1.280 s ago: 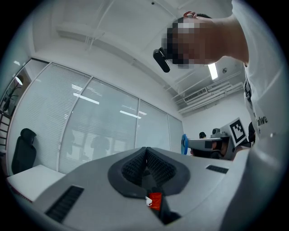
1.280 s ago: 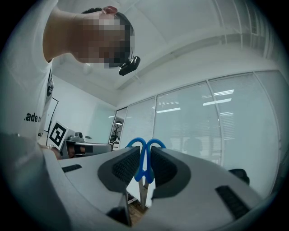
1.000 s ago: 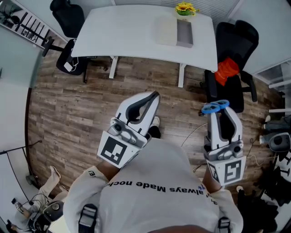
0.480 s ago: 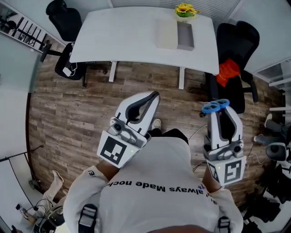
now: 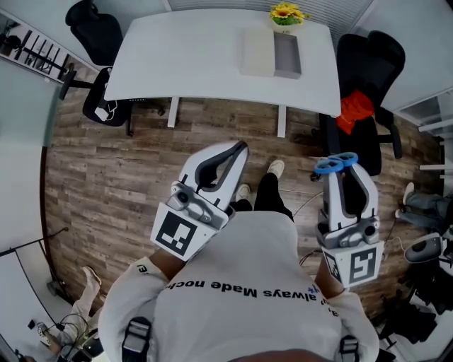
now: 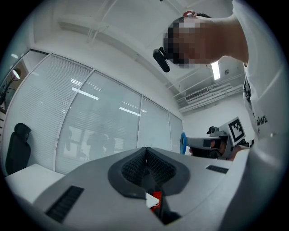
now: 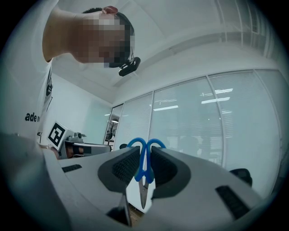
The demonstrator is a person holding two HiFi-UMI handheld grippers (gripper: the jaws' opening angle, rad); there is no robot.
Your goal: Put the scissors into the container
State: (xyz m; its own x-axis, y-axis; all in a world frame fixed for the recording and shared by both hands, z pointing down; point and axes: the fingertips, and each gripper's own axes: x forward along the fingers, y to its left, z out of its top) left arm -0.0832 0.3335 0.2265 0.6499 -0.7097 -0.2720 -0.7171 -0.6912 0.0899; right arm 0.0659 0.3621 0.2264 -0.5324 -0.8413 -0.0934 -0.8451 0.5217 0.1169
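Blue-handled scissors (image 5: 335,165) are pinched between the tips of my right gripper (image 5: 341,168), which is held in front of the person's chest, well short of the table. In the right gripper view the scissors (image 7: 145,158) stick up with handles on top and blades pointing down, and the right gripper (image 7: 144,168) is shut on them. My left gripper (image 5: 241,148) is shut with nothing in it; in its own view the left gripper (image 6: 145,155) has its jaws touching. The grey open container (image 5: 287,55) lies on the white table (image 5: 191,60), beside a beige slab (image 5: 257,51).
Yellow flowers (image 5: 287,13) stand behind the container. A black chair (image 5: 371,67) with an orange item (image 5: 353,110) is right of the table, another black chair (image 5: 95,28) to the left. Wood floor (image 5: 120,162) lies between me and the table; the person's foot (image 5: 274,168) is forward.
The person has stepped toward the table, one foot now forward. Both grippers keep their poses, and the scissors stay in the right one.
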